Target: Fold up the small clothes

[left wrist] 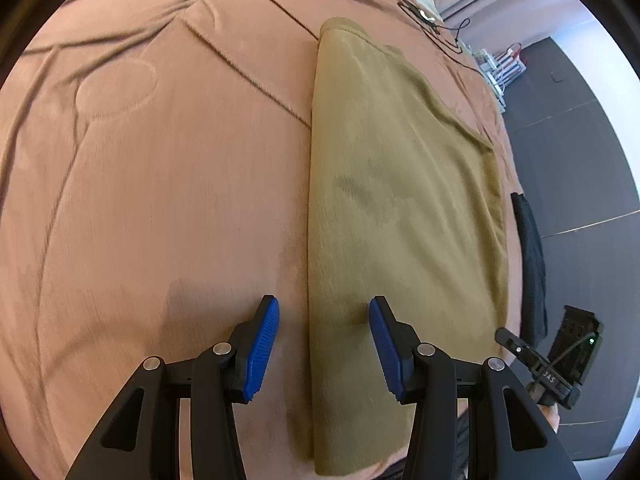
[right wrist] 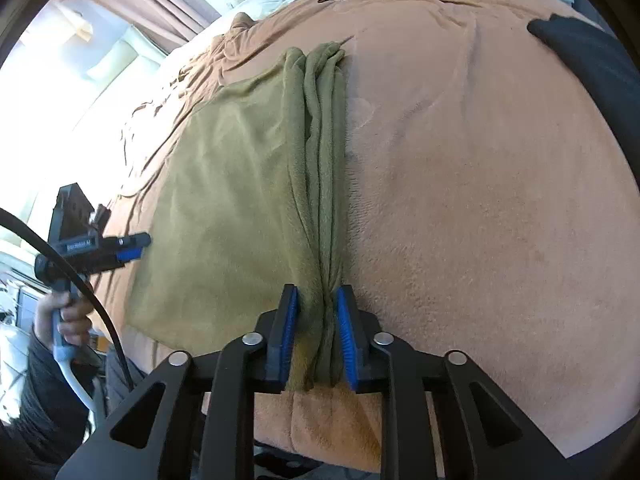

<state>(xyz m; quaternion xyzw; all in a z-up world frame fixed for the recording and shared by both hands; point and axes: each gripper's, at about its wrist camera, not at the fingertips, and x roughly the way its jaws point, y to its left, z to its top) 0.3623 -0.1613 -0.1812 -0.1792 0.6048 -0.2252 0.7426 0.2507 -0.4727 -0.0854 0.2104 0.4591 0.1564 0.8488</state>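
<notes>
Matt olive knit garment (right wrist: 224, 200), fuzzy fleece blanket (right wrist: 480, 200)

Black frames, blue ribbed fingers

The left gripper (left wrist: 324, 340) has a matte black frame of angular struts with triangular cut-outs, joined by round silver screws at each pivot. Its fingers (left wrist: 262, 354) carry bright blue pads with fine ribbing. The right gripper (right wrist: 318, 336) is the same build: black linkages, silver screws, blue ribbed fingers (right wrist: 346, 340). Seen from the right wrist camera, the left gripper's body shows white lettering on its side, too small to read, above a light grey handle, with a thick black cable curving past. The left hand (right wrist: 64, 312) shows bare skin and a dark sleeve
</notes>
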